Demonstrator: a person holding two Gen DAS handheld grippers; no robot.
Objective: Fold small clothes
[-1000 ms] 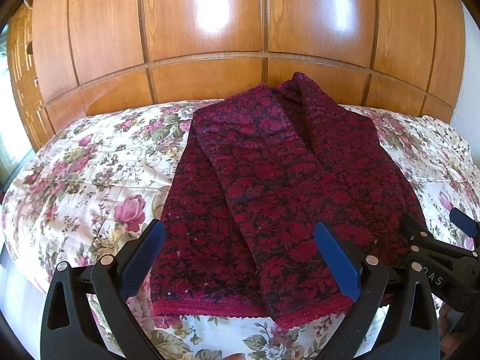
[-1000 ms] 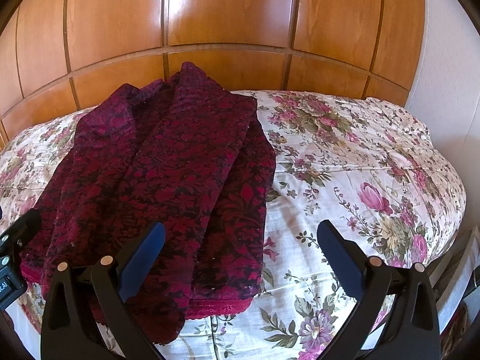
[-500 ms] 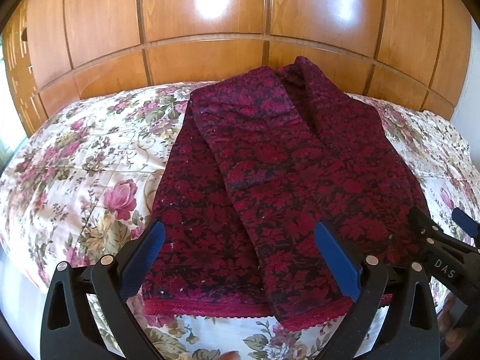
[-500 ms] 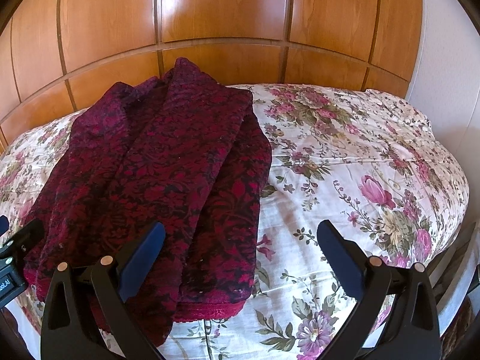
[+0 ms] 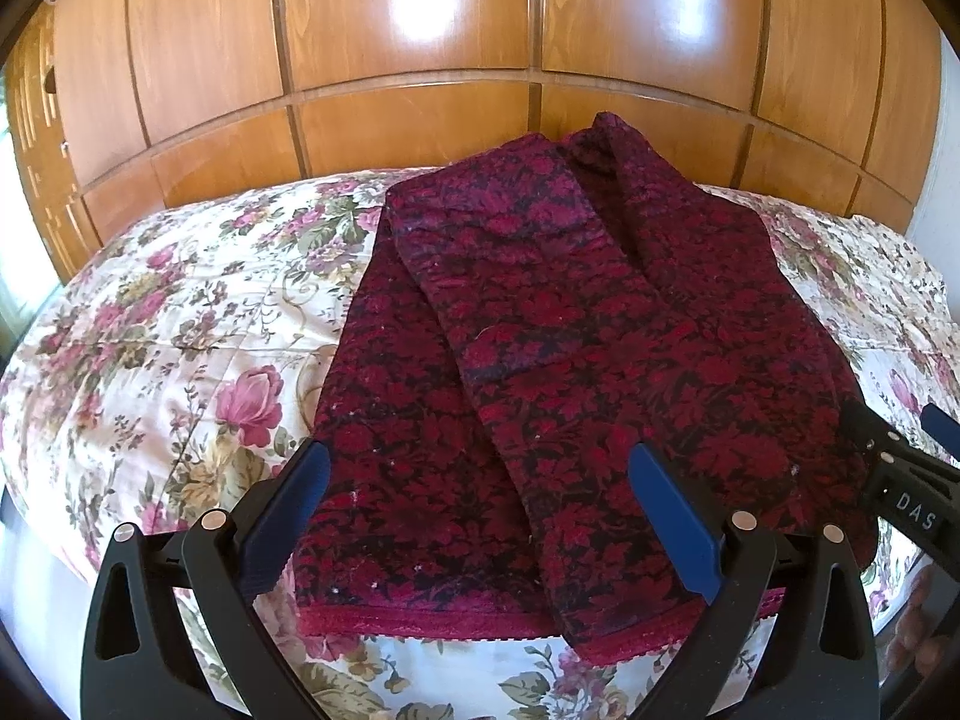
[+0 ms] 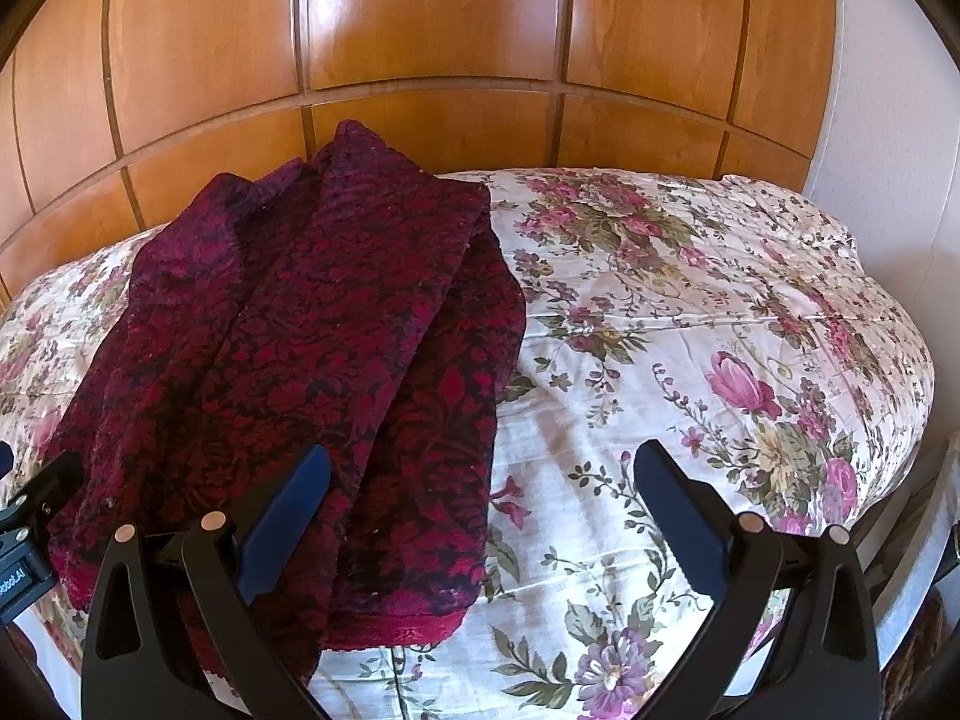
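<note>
Lying lengthwise on the bed (image 5: 180, 324), near hem to far headboard, the folded garment (image 5: 540, 360) sits ahead of the spread, empty left hand-held gripper (image 5: 474, 498); the right hand-held gripper (image 6: 480, 498), also spread, straddles its right edge.

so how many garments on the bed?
1: the dark red floral garment, lying lengthwise on the floral bedspread, ahead of both open grippers. Anything underneath it would be hidden.

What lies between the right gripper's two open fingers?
In the right wrist view, the right gripper frames bare floral bedspread; the red garment's edge sits under its left finger.
</note>
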